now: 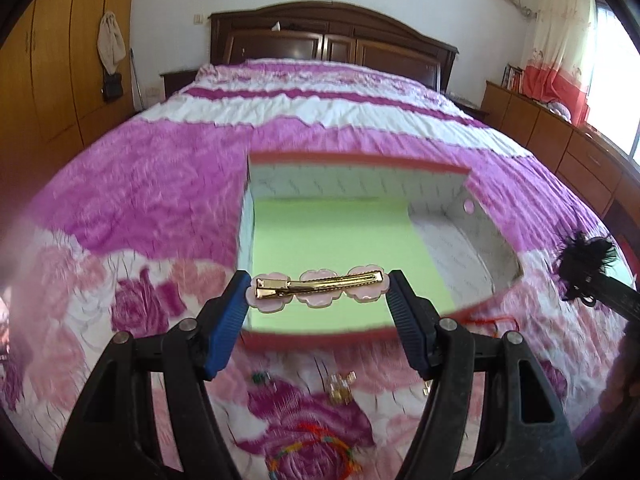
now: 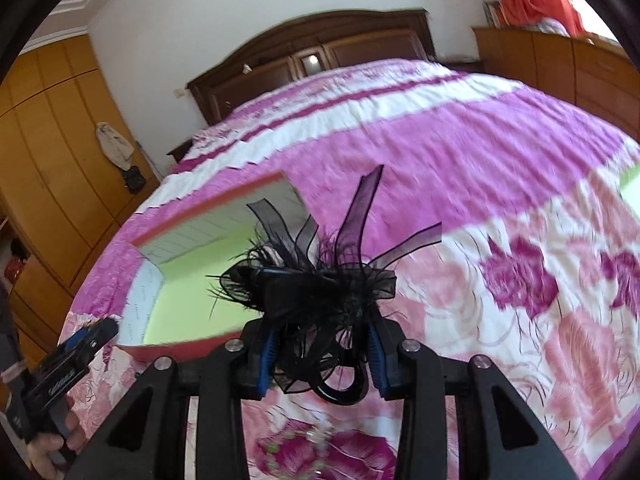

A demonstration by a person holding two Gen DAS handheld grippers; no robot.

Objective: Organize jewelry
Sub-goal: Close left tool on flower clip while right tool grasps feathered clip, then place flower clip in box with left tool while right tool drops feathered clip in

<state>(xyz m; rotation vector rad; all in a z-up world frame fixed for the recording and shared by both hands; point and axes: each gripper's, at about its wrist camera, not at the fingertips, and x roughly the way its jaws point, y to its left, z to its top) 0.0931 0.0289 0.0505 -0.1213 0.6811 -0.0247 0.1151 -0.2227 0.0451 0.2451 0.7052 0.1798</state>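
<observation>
Left gripper was clamped on a pink flower hair clip, gold metal bar facing the camera, held end to end between the blue pads and hanging over the near edge of the open box. The box sat on the pink floral bedspread, red rim, white inner walls, green sheet on its floor. Below the left gripper, lying on the bedspread: small gold piece, tiny green bit, multicolour woven bracelet.

Right gripper had its tongs narrowed onto a black feather-and-ribbon hairpiece, its black elastic loop dangling below the pads. It was up off the bedspread, right of the box. A blurred beaded piece lay on the bedspread under it.
</observation>
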